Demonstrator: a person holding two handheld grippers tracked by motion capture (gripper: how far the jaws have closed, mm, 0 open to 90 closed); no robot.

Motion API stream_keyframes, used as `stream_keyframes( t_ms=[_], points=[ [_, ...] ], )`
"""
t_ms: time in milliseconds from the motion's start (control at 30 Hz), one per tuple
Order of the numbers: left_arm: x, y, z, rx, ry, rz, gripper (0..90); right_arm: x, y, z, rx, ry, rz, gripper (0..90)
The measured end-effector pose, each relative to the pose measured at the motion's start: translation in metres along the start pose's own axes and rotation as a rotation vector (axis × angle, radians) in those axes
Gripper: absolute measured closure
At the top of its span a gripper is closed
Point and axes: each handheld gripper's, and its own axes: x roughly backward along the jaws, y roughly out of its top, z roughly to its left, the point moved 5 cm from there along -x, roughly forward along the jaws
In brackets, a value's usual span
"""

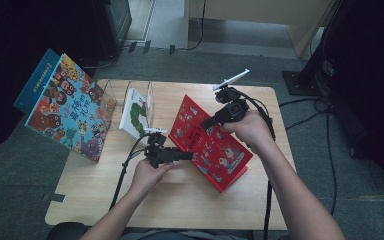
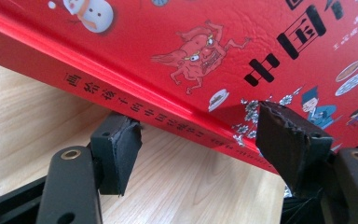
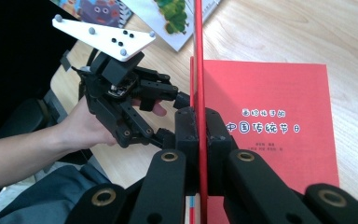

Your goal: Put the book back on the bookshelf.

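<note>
Your right gripper (image 3: 199, 135) has its jaws pressed together on the front cover of the red book (image 1: 211, 142), and it holds this cover lifted on its edge, so in the right gripper view the cover is a thin red line going up between the two pads. Under it you see the red first page (image 3: 270, 135) with a short line of white characters.

Your left gripper (image 2: 196, 144) has its jaws standing wide apart. The spine edge of the red book passes between them, but the pads do not press on it; the left pad (image 2: 116, 151) is just below the spine, and the right pad (image 2: 289, 140) is in front of the cover, near the pictures printed there.

The red book lies in the middle of the wooden table (image 1: 105, 200), on its right half, turned at an angle. To its left a white book (image 1: 136, 112) stands in a clear holder (image 1: 111, 90), and further left a big colourful picture book (image 1: 70, 107) leans upright at the table edge.
</note>
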Motion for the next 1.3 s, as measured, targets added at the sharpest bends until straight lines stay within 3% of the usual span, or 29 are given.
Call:
stream_keyframes(
  t_ms=[67,200,300,433,467,533,567,600,667,700,733,800,867,967,1000,1167,1233,1300],
  points=[
    [0.003,0.003,-0.001,-0.011,-0.009,-0.006,29.6,0.002,-0.001,0.001,0.008,0.023,-0.014,87.9],
    [0.015,0.014,-0.002,0.005,-0.061,-0.014,24.7,0.008,-0.007,0.002,0.035,0.083,-0.072,87.7],
    [0.021,0.019,-0.003,-0.026,-0.087,0.001,19.6,0.011,-0.015,0.003,0.081,0.146,-0.131,87.7],
    [0.032,0.027,-0.009,-0.068,-0.068,0.005,20.9,0.014,-0.025,0.005,0.163,0.2,-0.196,87.3],
    [0.034,0.027,-0.01,-0.077,-0.067,0.004,23.4,0.014,-0.027,0.004,0.17,0.209,-0.209,87.4],
    [0.042,0.028,-0.011,-0.059,-0.161,-0.018,29.0,0.013,-0.031,0.002,0.184,0.243,-0.222,87.7],
    [0.047,0.029,-0.012,-0.072,-0.196,-0.045,34.2,0.013,-0.033,0.001,0.193,0.261,-0.24,88.3],
    [0.054,0.029,-0.012,-0.094,-0.231,-0.077,40.2,0.014,-0.036,0.0,0.196,0.284,-0.252,88.4],
    [0.07,0.032,-0.017,-0.178,-0.264,-0.135,53.2,0.014,-0.039,-0.003,0.212,0.322,-0.281,88.5],
    [0.076,0.033,-0.02,-0.214,-0.272,-0.145,58.7,0.014,-0.041,-0.005,0.249,0.324,-0.297,88.1],
    [0.081,0.035,-0.022,-0.248,-0.263,-0.135,63.0,0.013,-0.043,-0.006,0.282,0.323,-0.302,85.7],
    [0.087,0.037,-0.028,-0.307,-0.249,-0.1,69.8,0.01,-0.043,-0.007,0.338,0.26,-0.284,79.0],
    [0.091,0.04,-0.033,-0.34,-0.23,-0.069,74.1,0.005,-0.041,-0.009,0.354,0.197,-0.242,73.9],
    [0.093,0.044,-0.039,-0.362,-0.198,-0.041,77.6,0.001,-0.039,-0.014,0.337,0.18,-0.237,68.1],
    [0.094,0.045,-0.041,-0.362,-0.173,-0.031,77.5,0.0,-0.038,-0.015,0.329,0.178,-0.24,66.1],
    [0.095,0.046,-0.052,-0.476,-0.013,0.073,77.6,-0.012,-0.043,-0.026,0.333,0.16,-0.201,60.6],
    [0.096,0.045,-0.052,-0.497,0.015,0.087,78.4,-0.019,-0.047,-0.033,0.321,0.134,-0.195,61.2],
    [0.095,0.046,-0.052,-0.499,0.029,0.098,78.6,-0.026,-0.05,-0.038,0.302,0.153,-0.2,60.3]
  ],
)
